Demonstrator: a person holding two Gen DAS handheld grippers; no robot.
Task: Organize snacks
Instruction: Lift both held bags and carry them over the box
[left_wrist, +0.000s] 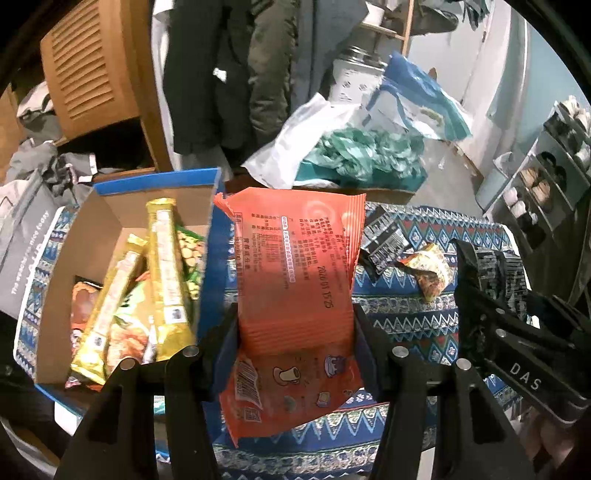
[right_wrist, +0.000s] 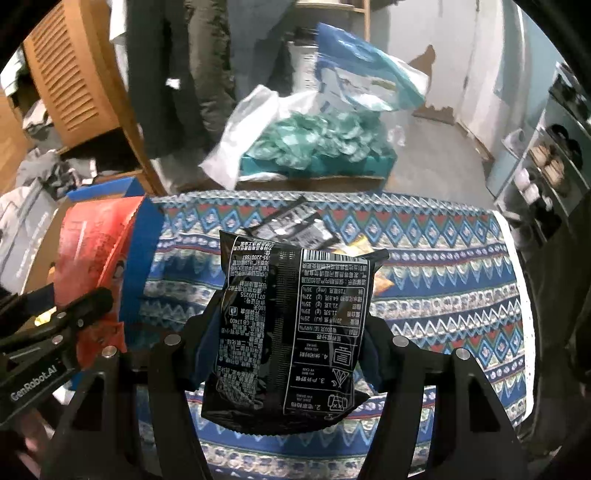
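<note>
— Right of the box (left_wrist: 110, 229), over the cloth (left_wrist: 406, 317): left gripper (left_wrist: 295, 332) clamped on the orange packet (left_wrist: 295, 266), jaws at a middling width, pads pressed on both edges. Packet upright, printed back showing, clear of the cloth.

— And farther right of the box?

— Right gripper (right_wrist: 288, 343), likewise closed on the black packet (right_wrist: 291, 317), jaws middling, packet upright and clear of the cloth.

— Step in hand?

— Carrying, by the look of it. Both packets picked, neither yet in the box. Box open, already holding gold bars (left_wrist: 162, 266) and a green packet (left_wrist: 190, 254), stacked at a slant along the middle.

— Left to do on the cloth?

— Right of the box, beyond the orange packet: another black packet (left_wrist: 384, 240) lying flat, and a crumpled yellow wrapper (left_wrist: 430, 271) just beside it. Probably next in line.

— What does the next move call for?

— Swinging the orange packet left, over the near wall of the box, then lowering into the free space beside the gold bars before opening. Worth tilting flat first; upright, likely to catch on the wall or topple the bars.

— And the black one?

— Waiting, probably; two grippers over one box looks tight. Then the same path, farther to travel.
</note>
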